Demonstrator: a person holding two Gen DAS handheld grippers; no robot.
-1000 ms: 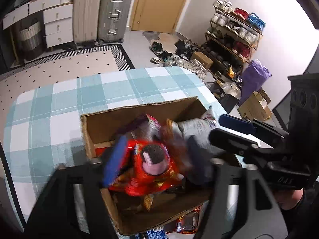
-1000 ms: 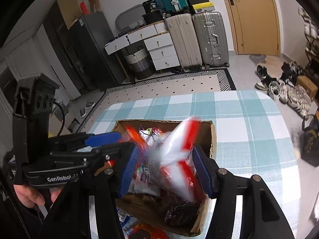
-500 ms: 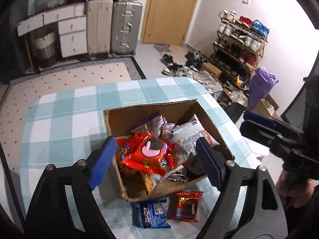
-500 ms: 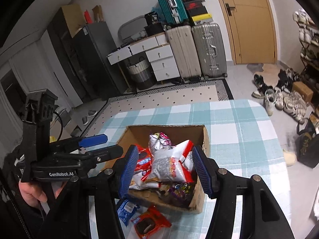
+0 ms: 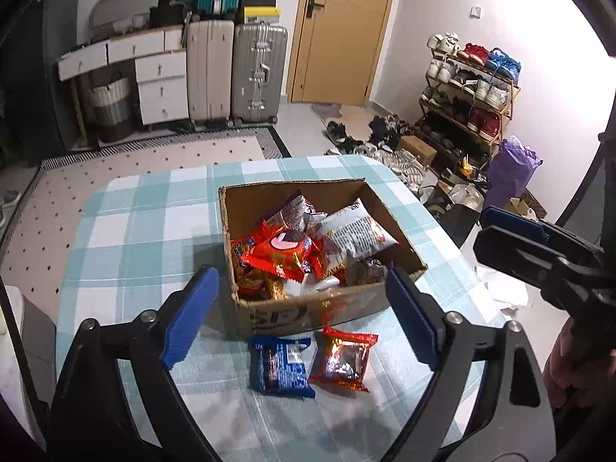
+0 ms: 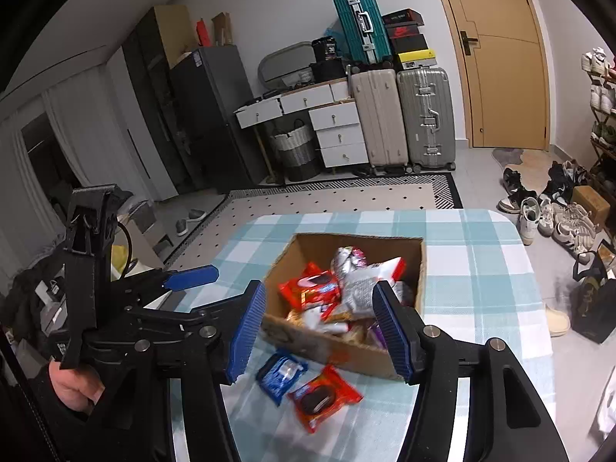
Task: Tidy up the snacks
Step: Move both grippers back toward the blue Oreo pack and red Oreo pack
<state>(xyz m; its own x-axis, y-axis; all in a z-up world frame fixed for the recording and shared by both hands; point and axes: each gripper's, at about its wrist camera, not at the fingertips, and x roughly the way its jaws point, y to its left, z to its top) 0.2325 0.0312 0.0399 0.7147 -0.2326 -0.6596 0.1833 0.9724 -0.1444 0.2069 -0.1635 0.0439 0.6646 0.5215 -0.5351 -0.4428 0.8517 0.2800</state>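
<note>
Left wrist view: the left gripper [image 5: 302, 317] has its blue fingers [image 5: 190, 317] spreading wide with nothing between them. Beyond lie a blue snack packet [image 5: 280, 370] and a red snack packet [image 5: 342, 358] on the checked tabletop [image 5: 134, 238], touching the cardboard box [image 5: 308, 308] heaped with snacks. The right wrist view alone shows the right gripper [image 6: 321, 333] opening, empty, plus a hand [image 6: 73, 387] holding the other tool.

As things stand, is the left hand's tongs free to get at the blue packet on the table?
Probably yes. The blue packet lies bare on the tablecloth in front of the box, beside the red packet. The left tongs are opening and empty, with nothing between them and it.
</note>
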